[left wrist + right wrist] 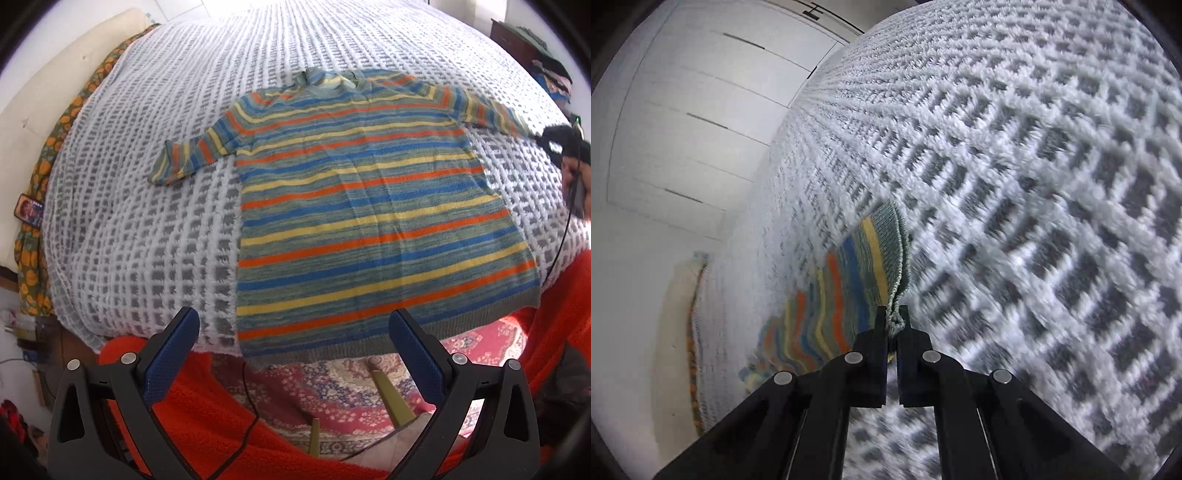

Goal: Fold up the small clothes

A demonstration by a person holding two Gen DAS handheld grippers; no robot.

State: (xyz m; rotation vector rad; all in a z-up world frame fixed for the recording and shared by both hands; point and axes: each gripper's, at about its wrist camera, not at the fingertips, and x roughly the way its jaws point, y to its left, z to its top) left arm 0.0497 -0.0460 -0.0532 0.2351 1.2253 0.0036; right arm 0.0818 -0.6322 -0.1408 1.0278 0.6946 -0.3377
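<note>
lies flat on a bed under a white-and-grey waffle-weave fluffy blanket [147,206]: a small knitted sweater with orange, yellow, blue and green stripes [369,221]. spread front-up, long axis running near to far, collar [328,79] pointing to the far side, ribbed grey-green hem [406,339] hanging just over the near edge of the bed. stripes crosswise, left to right. left sleeve [188,155] angled out to the left and slightly near, cuff resting on the blanket. right sleeve [491,114] stretched out to the right, pulled nearly straight.

left tool [293,332] spread wide, blue-padded fingers [173,354] apart, hovering just near of the hem, touching nothing visible. right tool [892,314] pressed together, pinching the grey-green ribbed cuff [897,251] of the right sleeve, fabric bunched between the black tips; sleeve trailing away to the left from the grip, low over the blanket. seen also from the left wrist view at the far right edge, dark and partly cut off [565,144].

beyond the blanket on the left: an orange-flowered green sheet [48,173] along the bed's edge and a cream mattress side [55,81]. below the near edge: a red patterned carpet [351,391] and bright orange fleece cloth [207,417]. white wall panels [683,110] visible in the right wrist view.
</note>
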